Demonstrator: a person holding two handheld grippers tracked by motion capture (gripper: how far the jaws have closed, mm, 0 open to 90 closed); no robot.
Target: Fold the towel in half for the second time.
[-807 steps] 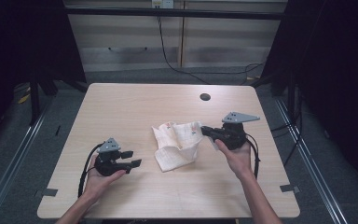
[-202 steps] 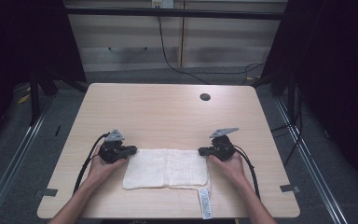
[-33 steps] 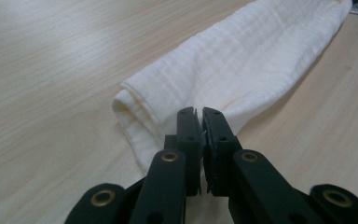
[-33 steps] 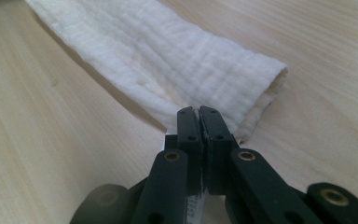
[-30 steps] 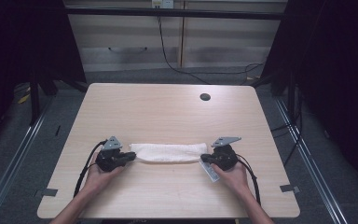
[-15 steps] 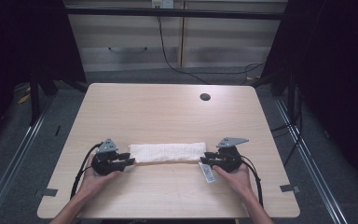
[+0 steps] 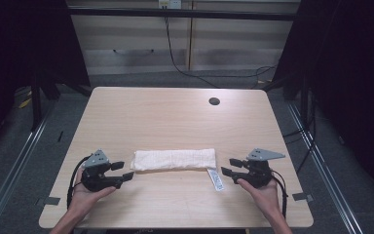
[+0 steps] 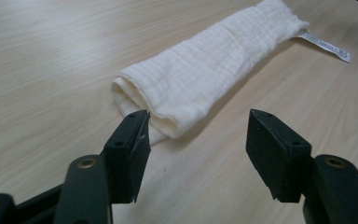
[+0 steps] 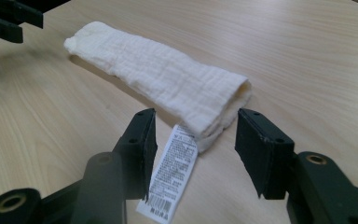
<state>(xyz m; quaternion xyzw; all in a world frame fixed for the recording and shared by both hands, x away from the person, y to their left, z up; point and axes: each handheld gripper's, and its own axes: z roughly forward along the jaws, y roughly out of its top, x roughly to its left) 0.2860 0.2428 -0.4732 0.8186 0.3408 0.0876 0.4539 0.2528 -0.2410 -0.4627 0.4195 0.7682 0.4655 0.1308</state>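
Pale wood-grain rectangular table [image 7: 175,117], occupying the centre of the high view, with a small dark round grommet hole [image 7: 214,101] toward its upper right. Cream-white folded cotton cloth [image 7: 174,159], a long narrow flat bundle, lying crosswise in the lower middle of the high view, resting on the table between the two tools and held by neither; in the left gripper view it runs from centre to upper right [image 8: 205,70], in the right gripper view from upper left to centre [image 9: 163,79]. Black left gripper [image 7: 119,172], lower left of the high view, held in a hand; its jaws have just been opening and stand apart, nothing clamped, the cloth's near end just ahead of them. Black right gripper [image 7: 230,167], lower right of the high view, also hand-held; its jaws have likewise just been opening and stand apart, nothing pressed between them. White printed care label [image 7: 215,179], a small strip attached at the cloth's right end, lying flat on the table, seen between the right jaws [image 9: 168,175].
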